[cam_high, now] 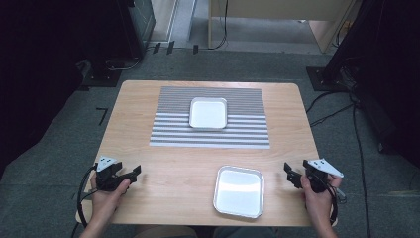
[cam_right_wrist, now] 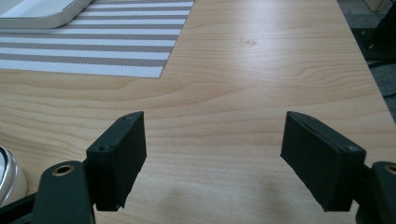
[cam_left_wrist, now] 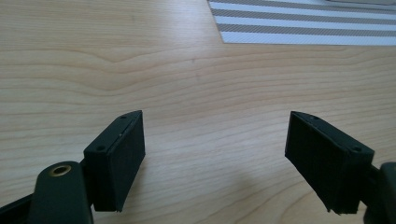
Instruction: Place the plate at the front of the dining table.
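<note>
Item, near tray (cam_high: 239,191): a shallow silvery tray, empty, lying flat on the wooden table (cam_high: 148,124) near its front edge, well below the striped mat (cam_high: 247,134) and apart from it. Item, far tray (cam_high: 208,113): same make, smaller in the high view, empty, resting on the mat's upper middle. Item, my left gripper (cam_high: 130,174): held in my left hand (cam_high: 110,191) far to the left of the near tray, near the table's front left corner; jaws spread wide, nothing between them, bare wood beneath in the left gripper view (cam_left_wrist: 212,154). Item, my right gripper (cam_high: 292,174): held in my right hand (cam_high: 317,193) just right of the near tray, close to the table's right edge; jaws likewise wide apart and holding nothing (cam_right_wrist: 212,154), the near tray's rounded rim (cam_right_wrist: 9,179) showing at the lower left of the right gripper view. Open room: bare wood between the near tray and the mat, and a broad bare stretch between the near tray and my left gripper. Beyond every table edge, grey carpet floor (cam_high: 59,129).
</note>
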The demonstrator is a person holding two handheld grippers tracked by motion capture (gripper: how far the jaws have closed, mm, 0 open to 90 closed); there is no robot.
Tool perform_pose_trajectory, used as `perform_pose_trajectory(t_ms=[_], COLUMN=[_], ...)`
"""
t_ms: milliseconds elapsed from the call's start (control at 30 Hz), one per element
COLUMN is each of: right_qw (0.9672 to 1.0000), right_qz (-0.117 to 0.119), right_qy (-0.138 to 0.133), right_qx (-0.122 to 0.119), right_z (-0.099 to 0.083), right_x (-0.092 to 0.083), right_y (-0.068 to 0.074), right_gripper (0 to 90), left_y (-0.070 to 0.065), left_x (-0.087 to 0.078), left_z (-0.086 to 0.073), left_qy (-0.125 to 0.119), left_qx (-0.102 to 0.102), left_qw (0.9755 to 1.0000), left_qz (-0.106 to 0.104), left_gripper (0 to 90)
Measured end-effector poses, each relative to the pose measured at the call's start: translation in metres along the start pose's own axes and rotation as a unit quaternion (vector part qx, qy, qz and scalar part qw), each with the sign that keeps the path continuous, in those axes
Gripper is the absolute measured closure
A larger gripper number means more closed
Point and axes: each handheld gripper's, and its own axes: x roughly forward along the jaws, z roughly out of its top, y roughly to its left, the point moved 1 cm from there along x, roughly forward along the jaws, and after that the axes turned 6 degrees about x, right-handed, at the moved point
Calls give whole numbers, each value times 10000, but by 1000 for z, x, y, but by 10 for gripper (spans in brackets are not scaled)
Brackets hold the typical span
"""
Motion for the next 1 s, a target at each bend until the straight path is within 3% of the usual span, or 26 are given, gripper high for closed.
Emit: perform_pose_trajectory(t_ms=[333, 633, 833, 1000], right_qw=[9999, 9995, 9995, 9986], right_qz=[-155, -284, -315, -442], right_qy=[-33, 28, 82, 171], right_qx=[67, 110, 3, -242], right_z=[-6, -15, -20, -21], right_x=[-14, -22, -25, -25], right_y=[-16, -28, -32, -29], right_gripper=[222, 222, 227, 229], left_y=[19, 28, 36, 40], left_x=[-13, -22, -27, -29], left_z=[-10, -19, -23, -26], left_qy=[39, 146, 241, 347], left_qx=[-50, 37, 152, 293], left_qw=[9998, 9994, 9989, 9980], left_qz=[180, 313, 366, 436], left_gripper=[202, 205, 206, 211])
